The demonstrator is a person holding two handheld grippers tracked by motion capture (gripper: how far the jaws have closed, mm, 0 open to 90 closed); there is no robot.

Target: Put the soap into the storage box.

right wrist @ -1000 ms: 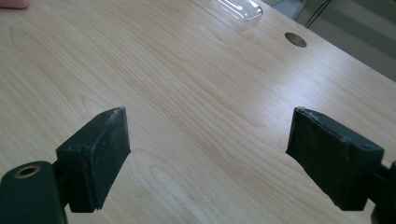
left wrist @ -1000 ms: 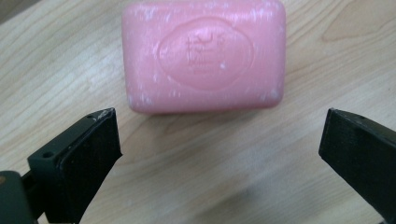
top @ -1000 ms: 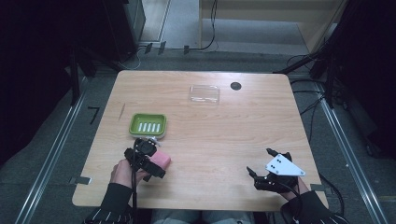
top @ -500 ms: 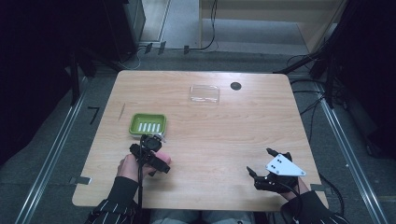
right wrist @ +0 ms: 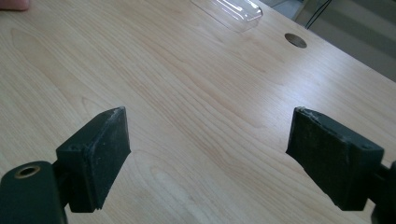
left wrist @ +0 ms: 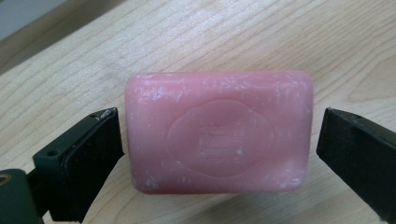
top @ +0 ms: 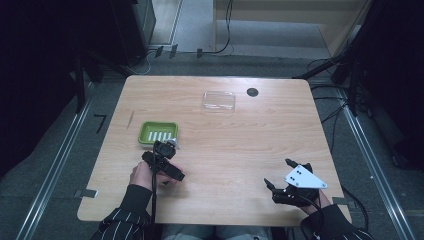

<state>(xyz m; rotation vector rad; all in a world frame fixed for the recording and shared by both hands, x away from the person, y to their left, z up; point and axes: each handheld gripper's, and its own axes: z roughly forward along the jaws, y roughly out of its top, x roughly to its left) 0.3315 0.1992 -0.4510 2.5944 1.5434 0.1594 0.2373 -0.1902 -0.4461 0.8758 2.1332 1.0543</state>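
One pink soap point(left wrist: 218, 131) lies between the left gripper point(left wrist: 219, 149), whose jaws have just been closing without pressing it; green dish point(top: 158, 133) far of it holds white pieces; right gripper point(right wrist: 208, 158) stands wide.

in the high view we find the pink soap bar point(left wrist: 218, 131) hidden under the left gripper point(top: 163, 161); the embossed mark on the soap's face is too blurred to read.

The pink soap bar point(left wrist: 219, 131) carried a stamped oval emblem on its top face, with a small raised mark at its centre; the lettering there was too worn and blurred to read; no other text, label, brand, number or sign could be read anywhere
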